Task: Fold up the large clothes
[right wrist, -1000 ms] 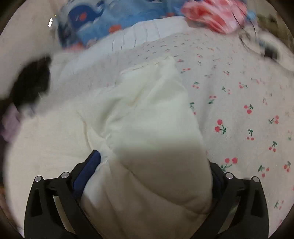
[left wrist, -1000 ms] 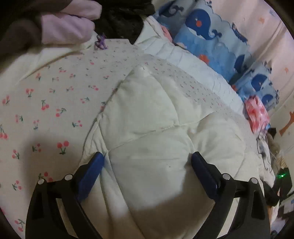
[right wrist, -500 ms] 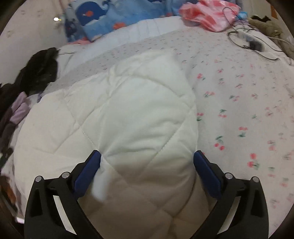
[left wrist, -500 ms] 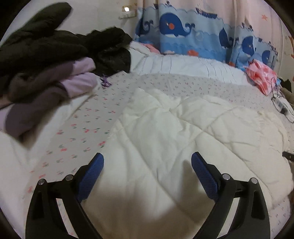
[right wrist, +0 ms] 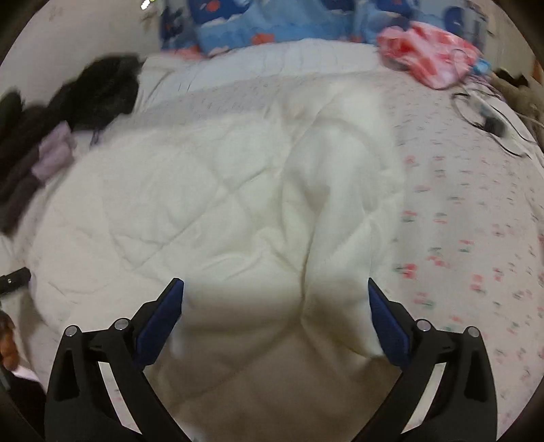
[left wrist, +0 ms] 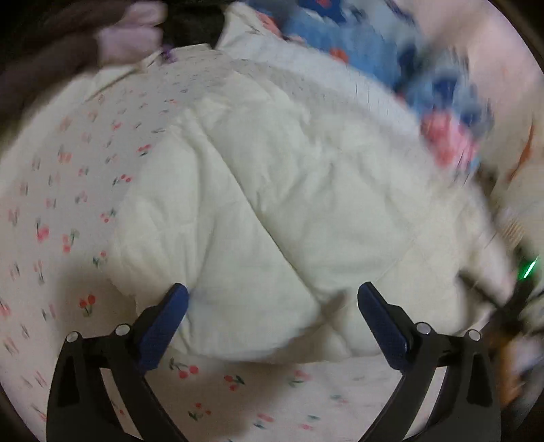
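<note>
A large cream quilted garment (left wrist: 289, 210) lies spread on the cherry-print bed sheet (left wrist: 61, 210), its near edge just past my left fingers. My left gripper (left wrist: 272, 302) is open over that edge, gripping nothing. In the right wrist view the same quilted garment (right wrist: 204, 210) fills the middle, with a raised fold (right wrist: 340, 190) running away from me. My right gripper (right wrist: 275, 299) is open, its blue pads either side of the cloth without pinching it. Both views are motion-blurred.
A pile of dark and lilac clothes (right wrist: 51, 136) lies at the left of the bed. Whale-print blue fabric (right wrist: 272, 23) lines the far side. A pink patterned bag (right wrist: 428, 54) and black cables (right wrist: 486, 112) sit at the far right on the sheet.
Both grippers have pulled back from the quilted garment and stayed open. The left view swung down towards the garment's near edge; the right view now shows more of the garment spread out.
</note>
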`<state>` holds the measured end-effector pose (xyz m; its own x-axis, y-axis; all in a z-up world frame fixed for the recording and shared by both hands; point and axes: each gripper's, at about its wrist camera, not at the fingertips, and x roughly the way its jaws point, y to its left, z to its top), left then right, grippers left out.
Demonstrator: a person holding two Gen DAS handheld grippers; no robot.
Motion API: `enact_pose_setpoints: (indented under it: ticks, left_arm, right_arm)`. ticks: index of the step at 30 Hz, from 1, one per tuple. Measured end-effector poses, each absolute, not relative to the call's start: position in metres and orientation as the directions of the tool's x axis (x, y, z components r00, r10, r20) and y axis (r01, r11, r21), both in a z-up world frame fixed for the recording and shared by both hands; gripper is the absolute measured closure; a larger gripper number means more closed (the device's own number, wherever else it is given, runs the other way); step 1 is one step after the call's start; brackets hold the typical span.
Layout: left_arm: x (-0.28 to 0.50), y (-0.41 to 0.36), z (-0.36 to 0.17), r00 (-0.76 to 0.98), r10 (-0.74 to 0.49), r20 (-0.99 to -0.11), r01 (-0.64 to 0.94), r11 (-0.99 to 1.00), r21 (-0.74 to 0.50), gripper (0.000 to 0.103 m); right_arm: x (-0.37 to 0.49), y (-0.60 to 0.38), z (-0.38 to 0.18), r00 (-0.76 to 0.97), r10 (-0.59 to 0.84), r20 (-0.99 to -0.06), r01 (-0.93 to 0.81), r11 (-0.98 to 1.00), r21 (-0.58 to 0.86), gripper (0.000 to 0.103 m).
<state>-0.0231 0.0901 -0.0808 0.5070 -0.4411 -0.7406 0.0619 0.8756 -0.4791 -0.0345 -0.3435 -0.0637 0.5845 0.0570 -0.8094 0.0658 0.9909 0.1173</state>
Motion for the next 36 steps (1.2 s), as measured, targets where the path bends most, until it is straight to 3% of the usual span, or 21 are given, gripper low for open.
enact_pose_setpoints:
  ticks: [2,6,8,10,13,16,20,23,24,27,29,32,36]
  left_arm:
    - [-0.027,0.113,-0.076,0.530,-0.493,-0.690,0.019,0.820,-0.572,0.008]
    - [-0.041,0.155,-0.066,0.583,-0.490,-0.648,-0.024,0.787,-0.617,0.008]
    - [-0.048,0.168,-0.069,0.572,-0.530,-0.626,-0.032,0.748,-0.663,0.008]
    - [-0.054,0.177,-0.080,0.532,-0.614,-0.583,-0.043,0.668,-0.743,0.008]
    - [-0.061,0.181,-0.101,0.471,-0.730,-0.495,-0.084,0.522,-0.849,0.008]
    - [-0.061,0.170,-0.104,0.455,-0.752,-0.478,-0.074,0.502,-0.861,0.008]
    - [-0.057,0.157,-0.115,0.398,-0.794,-0.460,-0.085,0.467,-0.880,0.007]
    - [-0.056,0.150,-0.120,0.374,-0.807,-0.457,-0.095,0.456,-0.885,0.008]
    - [-0.054,0.146,-0.121,0.365,-0.811,-0.457,-0.093,0.457,-0.885,0.008]
    - [-0.050,0.135,-0.122,0.348,-0.814,-0.465,-0.092,0.464,-0.881,0.007]
    - [-0.045,0.127,-0.124,0.341,-0.815,-0.468,-0.102,0.463,-0.880,0.007]
    - [-0.030,0.114,-0.130,0.351,-0.789,-0.504,-0.134,0.490,-0.861,0.007]
    - [-0.005,0.102,-0.135,0.408,-0.748,-0.523,-0.188,0.492,-0.850,0.007]
  right_arm:
    - [-0.048,-0.363,-0.051,0.599,-0.024,-0.801,0.140,0.987,0.076,0.006]
    - [-0.085,-0.403,-0.037,0.602,-0.095,-0.793,0.276,0.957,0.095,0.006]
    - [-0.117,-0.382,-0.014,0.685,-0.074,-0.725,0.211,0.972,0.100,0.006]
    - [-0.138,-0.334,0.003,0.754,-0.029,-0.656,0.054,0.998,0.018,0.006]
    - [-0.149,-0.251,0.000,0.754,0.081,-0.651,-0.218,0.967,-0.132,0.006]
    - [-0.155,-0.145,-0.026,0.734,0.105,-0.671,-0.476,0.785,-0.397,0.006]
    - [-0.143,-0.070,-0.069,0.729,0.021,-0.684,-0.566,0.581,-0.585,0.006]
    - [-0.116,-0.045,-0.098,0.755,-0.136,-0.642,-0.502,0.510,-0.698,0.006]
    - [-0.108,-0.051,-0.098,0.742,-0.135,-0.657,-0.493,0.556,-0.670,0.006]
    - [-0.073,-0.094,-0.073,0.625,0.016,-0.780,-0.408,0.859,-0.310,0.006]
    - [-0.067,-0.121,-0.062,0.593,0.129,-0.795,-0.354,0.928,-0.113,0.006]
    - [-0.076,-0.129,-0.053,0.591,0.185,-0.785,-0.353,0.934,-0.045,0.006]
    - [-0.090,-0.131,-0.050,0.552,0.205,-0.809,-0.431,0.900,-0.066,0.006]
